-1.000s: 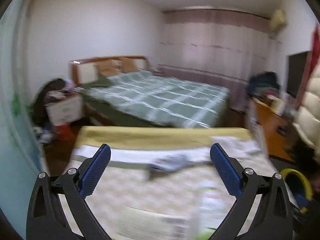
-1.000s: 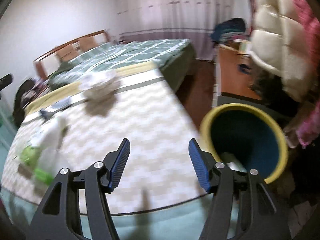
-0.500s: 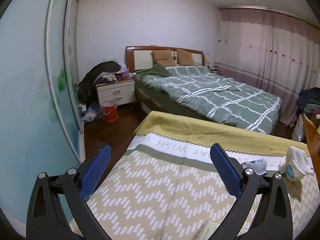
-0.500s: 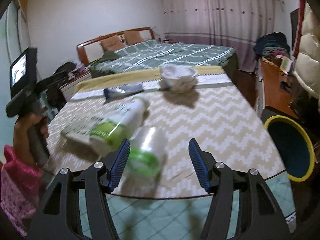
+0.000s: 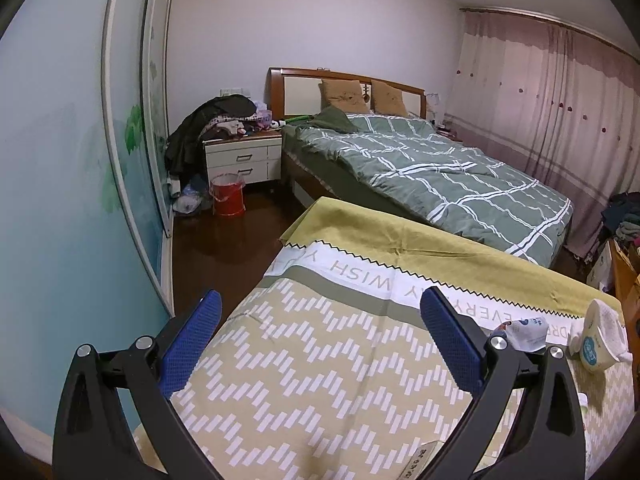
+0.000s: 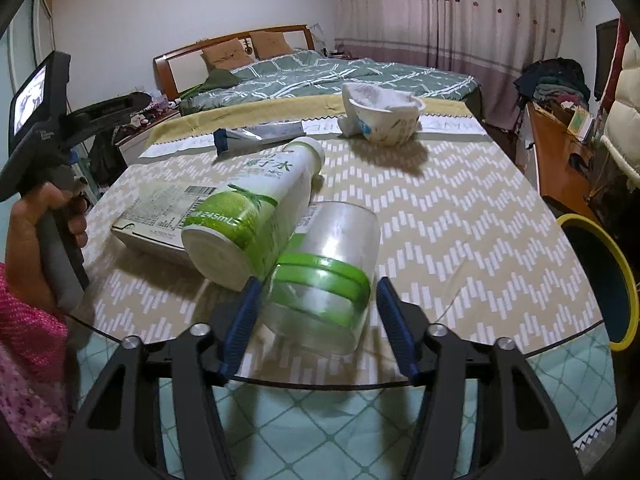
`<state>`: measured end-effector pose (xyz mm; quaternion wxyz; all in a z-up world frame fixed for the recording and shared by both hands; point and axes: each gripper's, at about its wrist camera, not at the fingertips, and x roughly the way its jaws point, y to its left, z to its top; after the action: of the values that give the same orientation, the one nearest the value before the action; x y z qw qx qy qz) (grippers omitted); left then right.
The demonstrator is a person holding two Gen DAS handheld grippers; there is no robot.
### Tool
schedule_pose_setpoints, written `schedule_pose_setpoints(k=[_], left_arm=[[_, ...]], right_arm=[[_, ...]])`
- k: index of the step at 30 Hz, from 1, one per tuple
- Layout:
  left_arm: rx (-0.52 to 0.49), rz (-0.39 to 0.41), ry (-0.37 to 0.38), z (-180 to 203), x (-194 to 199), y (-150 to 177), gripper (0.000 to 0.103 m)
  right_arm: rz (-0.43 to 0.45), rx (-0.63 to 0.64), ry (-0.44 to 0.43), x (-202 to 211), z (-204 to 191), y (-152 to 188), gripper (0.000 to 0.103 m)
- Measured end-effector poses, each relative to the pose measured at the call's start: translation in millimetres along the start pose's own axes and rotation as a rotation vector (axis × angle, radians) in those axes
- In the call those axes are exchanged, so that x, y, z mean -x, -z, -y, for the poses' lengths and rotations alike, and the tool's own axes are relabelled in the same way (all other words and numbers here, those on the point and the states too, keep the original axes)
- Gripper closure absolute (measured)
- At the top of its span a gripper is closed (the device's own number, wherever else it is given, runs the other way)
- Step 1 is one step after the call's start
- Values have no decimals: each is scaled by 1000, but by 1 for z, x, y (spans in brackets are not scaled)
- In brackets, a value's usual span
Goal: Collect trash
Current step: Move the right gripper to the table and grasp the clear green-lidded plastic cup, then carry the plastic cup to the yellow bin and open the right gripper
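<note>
Right tool spread around the clear jar at the table's near edge. Left tool spread, empty. Risk: jar touches white bottle; closing may roll either off.

Beige-and-white zigzag tablecloth, green-banded clear jar, green-and-white bottle, yellow-rimmed dark bin.

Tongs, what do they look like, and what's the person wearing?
Both the left tongs and the right tongs have black plastic arms with silver screws and bumpy blue pads. The left hand wears a pink patterned sleeve.
</note>
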<state>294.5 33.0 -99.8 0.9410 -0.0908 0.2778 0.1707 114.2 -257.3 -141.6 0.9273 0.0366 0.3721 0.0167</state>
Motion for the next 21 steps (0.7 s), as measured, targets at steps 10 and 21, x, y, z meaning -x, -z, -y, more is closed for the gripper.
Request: schedule_pose_setpoints(k=[10,21], left_arm=[[-9,-7,2,3,-2,1,5],[-25,-11,3,10,0,2,5]], right_arm=[[69,-43,12,18,25,-9,51],[110,-184,72,30,91,-23,52]])
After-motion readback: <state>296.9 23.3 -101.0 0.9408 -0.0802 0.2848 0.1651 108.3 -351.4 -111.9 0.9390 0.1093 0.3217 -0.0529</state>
